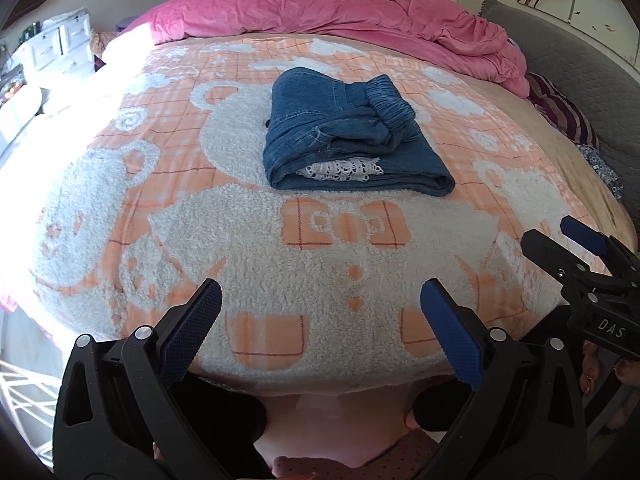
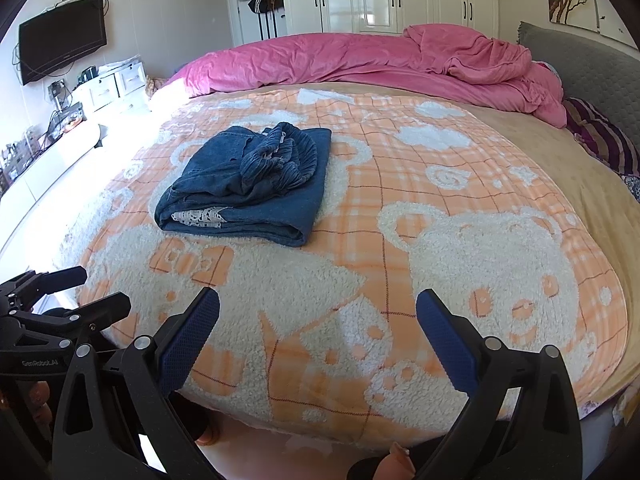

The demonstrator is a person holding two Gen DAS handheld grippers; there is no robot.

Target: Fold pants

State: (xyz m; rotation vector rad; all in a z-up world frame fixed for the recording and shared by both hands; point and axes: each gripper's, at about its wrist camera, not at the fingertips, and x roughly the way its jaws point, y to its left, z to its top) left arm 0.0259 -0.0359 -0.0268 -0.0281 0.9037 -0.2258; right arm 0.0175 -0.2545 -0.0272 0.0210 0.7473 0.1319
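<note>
Bed (image 1: 120,200) first: it fills my view under an orange-and-white bear blanket (image 1: 344,280), with a pink duvet (image 1: 320,12) bunched along the far edge at 12 o'clock. Folded jeans (image 1: 352,140) lie on the blanket, at 12 o'clock from my left tool (image 1: 320,300) and 11 o'clock from my right tool (image 2: 318,308). Both tools hover near the bed's near edge, fingers spread wide, holding nothing, well apart from the jeans.
</note>
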